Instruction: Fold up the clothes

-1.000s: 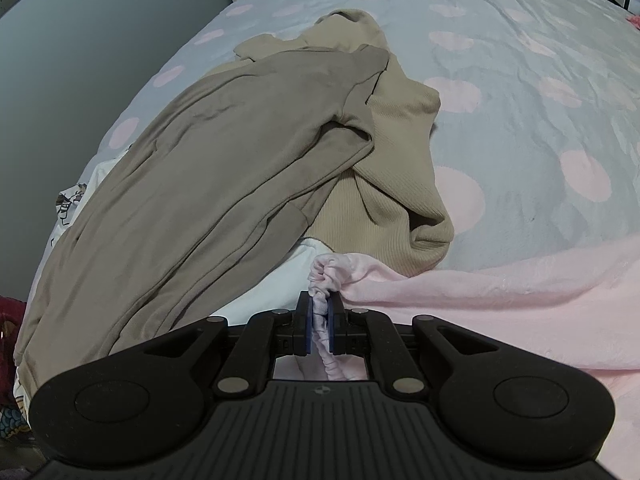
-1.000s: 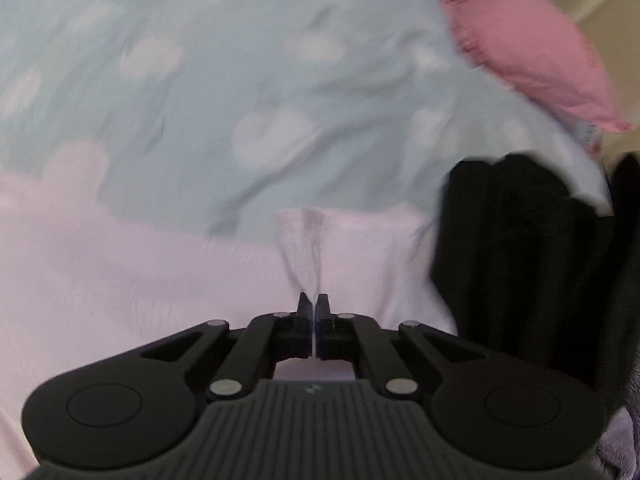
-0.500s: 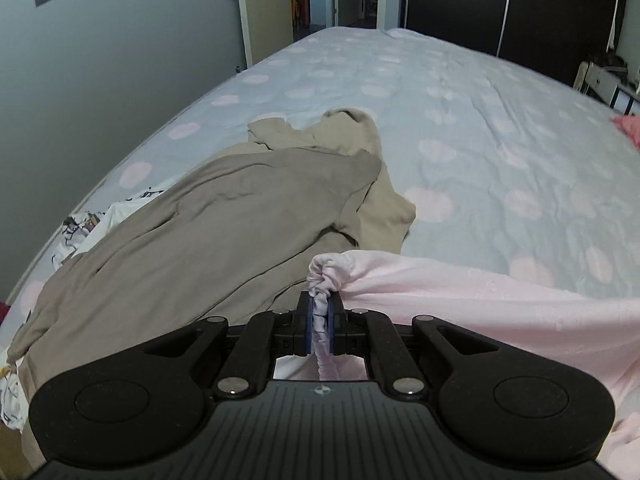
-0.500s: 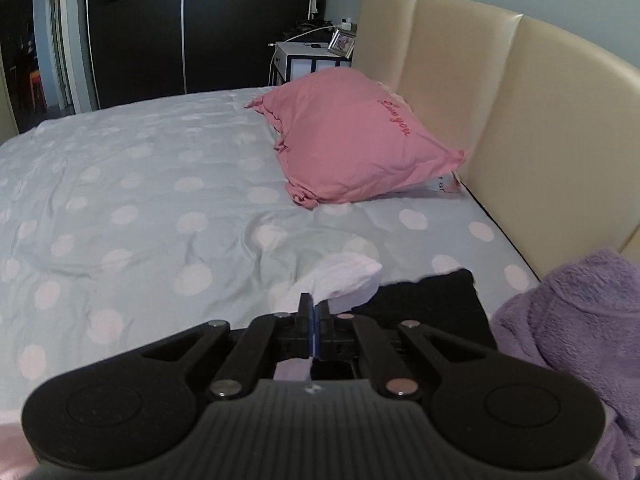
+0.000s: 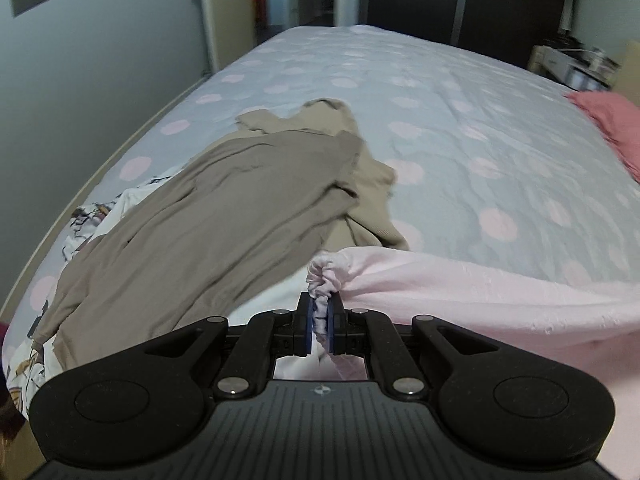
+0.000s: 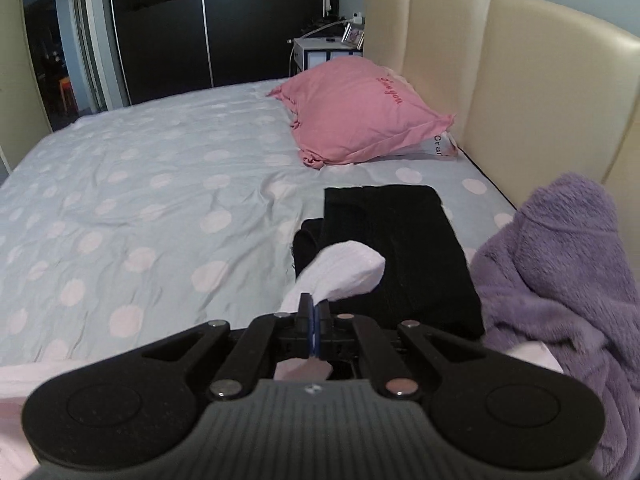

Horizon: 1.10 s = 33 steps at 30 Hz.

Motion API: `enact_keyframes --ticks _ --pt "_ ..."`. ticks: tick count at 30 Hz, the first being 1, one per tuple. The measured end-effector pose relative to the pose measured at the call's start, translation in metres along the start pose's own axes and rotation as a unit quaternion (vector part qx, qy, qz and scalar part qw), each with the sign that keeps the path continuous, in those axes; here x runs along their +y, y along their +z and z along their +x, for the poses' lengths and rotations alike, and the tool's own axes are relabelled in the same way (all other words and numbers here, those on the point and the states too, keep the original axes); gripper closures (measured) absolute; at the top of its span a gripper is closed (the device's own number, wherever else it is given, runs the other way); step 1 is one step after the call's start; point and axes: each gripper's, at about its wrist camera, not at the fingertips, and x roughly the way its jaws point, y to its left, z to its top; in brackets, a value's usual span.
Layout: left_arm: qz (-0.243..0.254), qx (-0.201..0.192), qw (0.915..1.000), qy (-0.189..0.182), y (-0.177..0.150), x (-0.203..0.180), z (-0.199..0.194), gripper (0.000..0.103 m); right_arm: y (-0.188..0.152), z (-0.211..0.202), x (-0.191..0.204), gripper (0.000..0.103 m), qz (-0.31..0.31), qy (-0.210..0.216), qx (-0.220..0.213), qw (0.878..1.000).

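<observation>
L claw (image 5: 319, 312), pink garment (image 5: 480, 300) stretching rightward

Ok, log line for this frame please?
left tool: shut on pink garment | right tool: shut on pink garment | garment lifted above polka-dot bed | fold not yet made

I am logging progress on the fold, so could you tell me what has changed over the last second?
Both grippers lifted the pale pink garment off the bed, tilting their views up. Left gripper and right gripper stayed clamped on it; the tan clothes did not move.
</observation>
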Motion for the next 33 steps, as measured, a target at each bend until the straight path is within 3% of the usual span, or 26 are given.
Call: enact_keyframes --ticks 5,8,15,16,18,20,21,26,30,33 --pt "0.055 0.004 0.9975 -0.044 -0.028 0.001 -0.023 0.098 -0.029 -0.038 -0.031 0.102 0.023 0.011 -0.009 1.000" --pt "0.103 0.019 0.9909 -0.084 -0.048 -0.003 -0.032 0.098 -0.047 -0.048 -0.048 0.102 0.029 0.005 0.000 1.000" --pt "0.161 0.101 0.9736 -0.126 -0.089 -0.020 -0.028 0.098 -0.077 -0.041 -0.064 0.102 0.036 0.021 0.038 0.998" --pt "0.163 0.107 0.9719 -0.131 -0.091 -0.022 -0.027 0.098 -0.079 -0.040 -0.060 0.097 0.028 0.028 0.041 0.998" --pt "0.165 0.110 0.9699 -0.141 -0.093 -0.025 -0.028 0.097 -0.081 -0.043 -0.048 0.094 0.003 0.033 0.039 0.999" --pt "0.164 0.115 0.9663 -0.162 -0.094 -0.027 -0.030 0.096 -0.081 -0.050 -0.032 0.069 -0.031 0.033 0.025 0.999" --pt "0.166 0.119 0.9637 -0.172 -0.096 -0.028 -0.031 0.096 -0.082 -0.055 -0.023 0.066 -0.046 0.033 0.014 0.998" --pt "0.179 0.149 0.9470 -0.221 -0.106 -0.036 -0.033 0.075 -0.084 -0.075 0.033 0.062 -0.111 0.060 -0.031 0.991" --pt "0.198 0.168 0.9327 -0.251 -0.113 -0.044 -0.034 0.075 -0.098 -0.072 0.088 0.056 -0.159 0.123 -0.028 0.979" --pt "0.211 0.175 0.9299 -0.245 -0.119 -0.047 -0.035 0.075 -0.117 -0.059 0.135 0.056 -0.189 0.184 -0.005 0.964"
